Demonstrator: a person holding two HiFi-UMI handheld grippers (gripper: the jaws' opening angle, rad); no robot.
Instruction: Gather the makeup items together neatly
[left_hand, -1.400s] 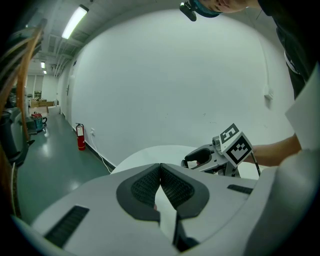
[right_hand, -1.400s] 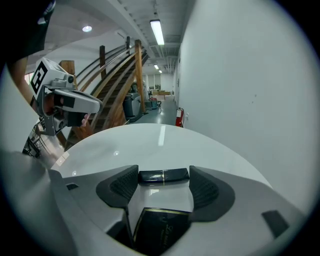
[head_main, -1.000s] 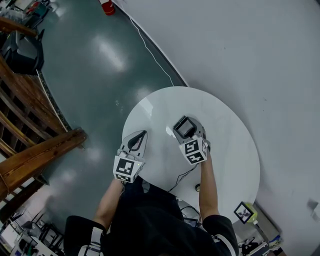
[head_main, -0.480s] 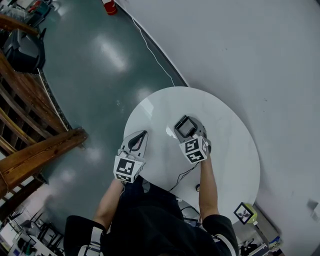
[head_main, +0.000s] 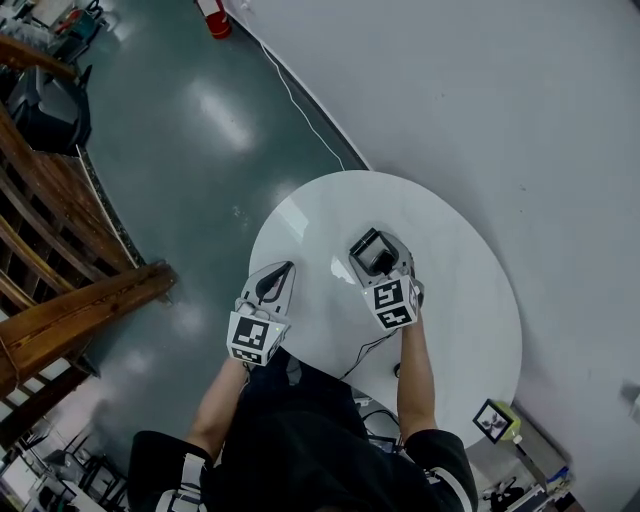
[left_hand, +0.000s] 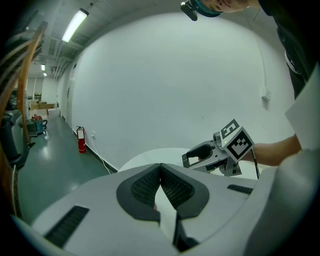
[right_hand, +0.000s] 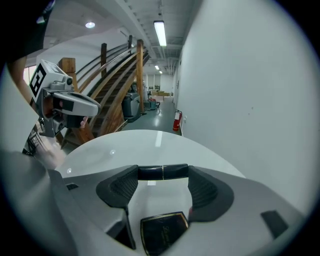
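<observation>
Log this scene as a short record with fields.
table: round, white
left gripper: jaws together, nothing between them, at the table's left edge
right gripper: over the table, shut on the tube
tube: black, thin gold ring, crosswise between the jaw tips
case: dark, gold-edged, between the right jaws behind the tube; support unclear

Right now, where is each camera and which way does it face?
Head view: on the head, facing down at the table; shows forearms, left hand-held gripper, right hand-held gripper.
Left gripper view: along its shut jaws, toward the wall.
Right gripper view: along jaws clamping a tube, toward stairs.
Shared: each shows the other gripper.
</observation>
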